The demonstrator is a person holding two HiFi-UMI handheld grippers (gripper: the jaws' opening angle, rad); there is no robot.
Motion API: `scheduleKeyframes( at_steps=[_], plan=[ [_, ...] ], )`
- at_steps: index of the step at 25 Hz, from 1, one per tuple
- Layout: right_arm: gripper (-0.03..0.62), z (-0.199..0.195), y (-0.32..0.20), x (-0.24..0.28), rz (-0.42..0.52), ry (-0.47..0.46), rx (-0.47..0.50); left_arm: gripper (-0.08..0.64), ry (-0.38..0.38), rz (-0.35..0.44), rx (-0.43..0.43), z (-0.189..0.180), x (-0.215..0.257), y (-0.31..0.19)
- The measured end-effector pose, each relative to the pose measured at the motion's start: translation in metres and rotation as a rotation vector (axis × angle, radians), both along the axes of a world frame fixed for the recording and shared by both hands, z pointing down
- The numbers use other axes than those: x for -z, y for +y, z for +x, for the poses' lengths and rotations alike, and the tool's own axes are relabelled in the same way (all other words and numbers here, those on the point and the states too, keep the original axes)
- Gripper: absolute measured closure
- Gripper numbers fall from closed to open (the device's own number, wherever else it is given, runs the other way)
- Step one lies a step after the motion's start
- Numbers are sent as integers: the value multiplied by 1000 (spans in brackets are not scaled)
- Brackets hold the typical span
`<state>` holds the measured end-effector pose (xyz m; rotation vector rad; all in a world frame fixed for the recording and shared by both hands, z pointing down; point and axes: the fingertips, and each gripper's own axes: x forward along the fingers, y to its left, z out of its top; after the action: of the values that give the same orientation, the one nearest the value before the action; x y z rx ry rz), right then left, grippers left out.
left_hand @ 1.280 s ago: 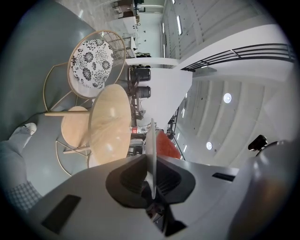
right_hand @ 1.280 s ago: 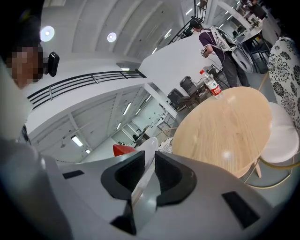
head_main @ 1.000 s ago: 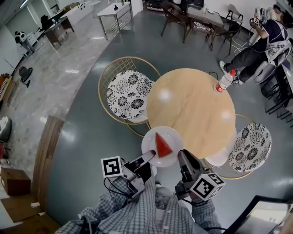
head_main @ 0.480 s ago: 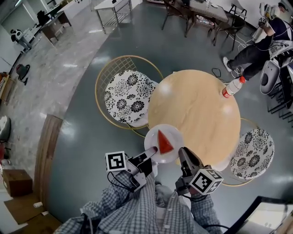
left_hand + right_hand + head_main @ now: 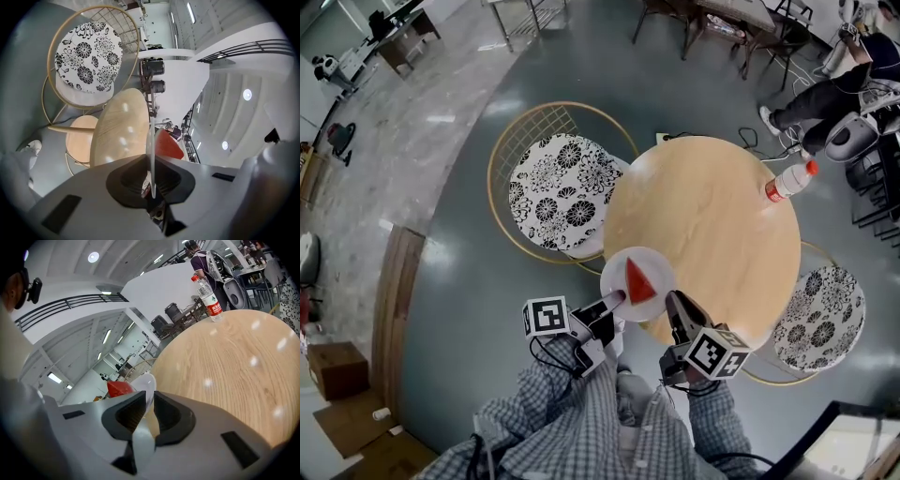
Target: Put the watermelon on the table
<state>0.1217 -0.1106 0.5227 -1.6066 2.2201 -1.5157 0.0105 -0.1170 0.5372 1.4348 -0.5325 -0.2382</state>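
- The round wooden table fills the middle of the grey floor.
- A wire chair with a black-and-white floral cushion stands at the table's left, just beside it. A second chair with the same cushion is tucked in at the near right.
- The left gripper is clamped on the near left rim of a white plate, which shows edge-on between its jaws.
- The right gripper sits at the plate's near right rim. Its jaws have just been closing but stand apart, with the rim at their tips and not pinched.
- The plate overlaps the table's near edge; I cannot tell whether it rests there.
- A red-capped plastic bottle stands at the table's far right edge.
- The red watermelon wedge lies on the plate.
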Motion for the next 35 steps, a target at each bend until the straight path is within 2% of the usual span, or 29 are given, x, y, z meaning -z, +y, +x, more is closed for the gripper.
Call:
scheduleKeyframes(
  at_steps=[7, 23, 27, 33, 35],
  plan=[
    [531, 0, -11, -31, -82, 23, -4, 537, -43, -28, -25, 1, -26, -12],
    [532, -2, -19, -82, -227, 69, 2, 537, -113, -131, -17, -2, -74, -19],
    [532, 1, -20, -87, -242, 77, -6, 537, -122, -125, -25, 0, -76, -21],
    [526, 5, -26, -86, -207, 160, -5, 537, -131, -118, -25, 3, -76, -24],
    [454, 8, -29, -81, -180, 148, -12, 537, -130, -123, -26, 3, -76, -24]
  ],
)
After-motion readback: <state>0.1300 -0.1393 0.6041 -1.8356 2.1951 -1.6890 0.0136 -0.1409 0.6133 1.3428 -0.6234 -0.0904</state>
